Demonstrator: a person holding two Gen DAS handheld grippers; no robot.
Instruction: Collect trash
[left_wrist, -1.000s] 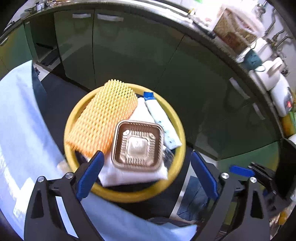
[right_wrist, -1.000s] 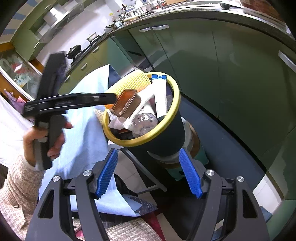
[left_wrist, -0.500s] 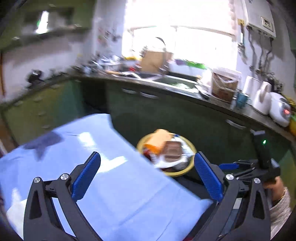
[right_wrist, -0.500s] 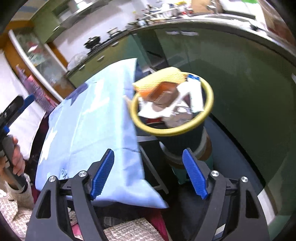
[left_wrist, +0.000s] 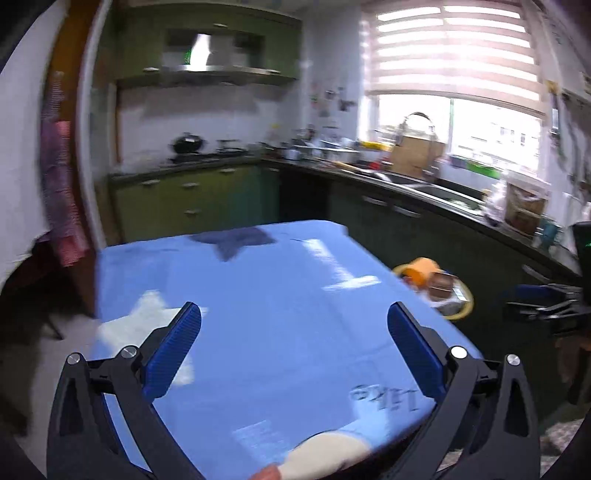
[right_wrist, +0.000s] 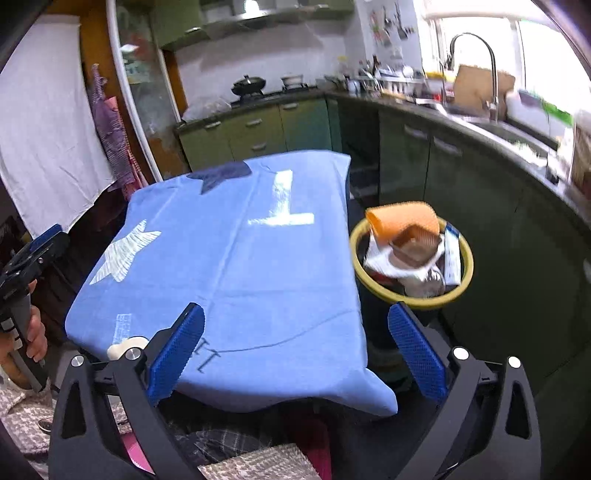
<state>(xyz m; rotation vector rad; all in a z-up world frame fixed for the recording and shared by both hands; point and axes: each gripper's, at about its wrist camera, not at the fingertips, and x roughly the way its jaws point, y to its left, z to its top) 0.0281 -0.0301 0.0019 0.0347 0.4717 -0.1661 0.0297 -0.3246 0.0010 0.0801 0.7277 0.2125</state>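
Observation:
A yellow-rimmed trash bin (right_wrist: 466, 272) stands on the floor at the table's right side, full of trash: an orange foam net (right_wrist: 400, 218), a brown plastic tray (right_wrist: 415, 240), white wrappers. It also shows in the left wrist view (left_wrist: 466, 309) past the table's right edge. My left gripper (left_wrist: 293, 350) is open and empty over the near part of the blue tablecloth (left_wrist: 258, 295). My right gripper (right_wrist: 293, 349) is open and empty over the cloth's near edge (right_wrist: 240, 258), left of the bin. The left gripper also shows at the left edge of the right wrist view (right_wrist: 27, 258).
Green kitchen cabinets (right_wrist: 424, 162) and a counter with a sink and faucet (right_wrist: 476, 70) run along the right and back. A white roll (right_wrist: 125, 346) lies at the table's near left corner. Cloths hang at the left (right_wrist: 110, 136).
Both grippers have pulled back and up from the bin and turned toward the table. The left view swung from looking down into the bin to looking across the cloth.

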